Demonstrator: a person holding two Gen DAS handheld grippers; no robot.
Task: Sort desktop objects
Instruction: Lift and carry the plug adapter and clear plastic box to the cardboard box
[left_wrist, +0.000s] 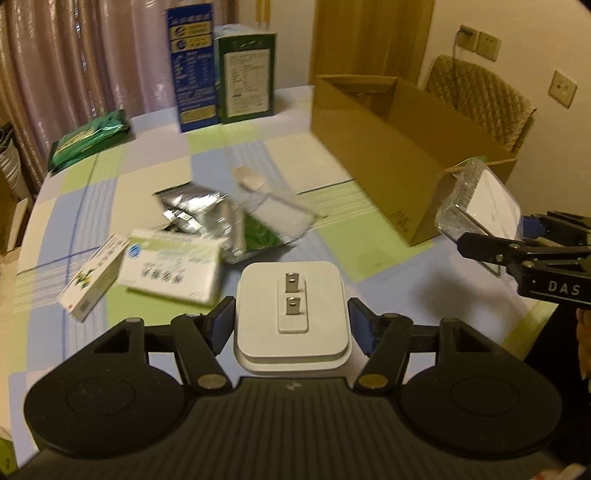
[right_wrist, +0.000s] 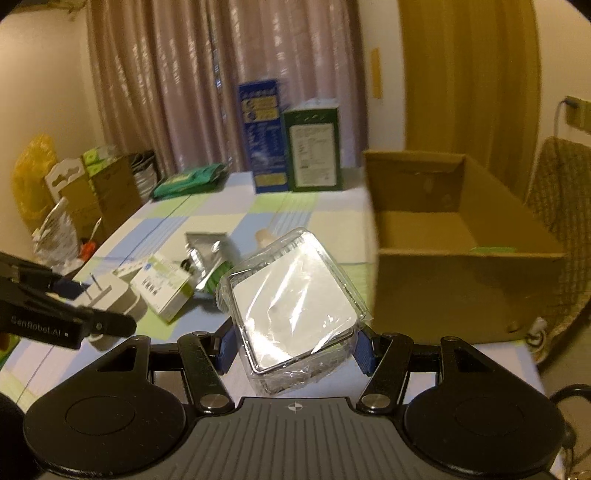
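My left gripper is shut on a white plug adapter, its two metal prongs facing up, held above the checked tablecloth. My right gripper is shut on a clear plastic box with a white pad inside, tilted and lifted off the table. From the left wrist view that clear box and the right gripper hang at the right edge, just in front of the open cardboard box. In the right wrist view the left gripper with the adapter shows at the left.
On the cloth lie two small medicine boxes, a silver foil pouch and a clear bag. A green packet, a blue carton and a green carton stand at the back. A woven chair stands behind the cardboard box.
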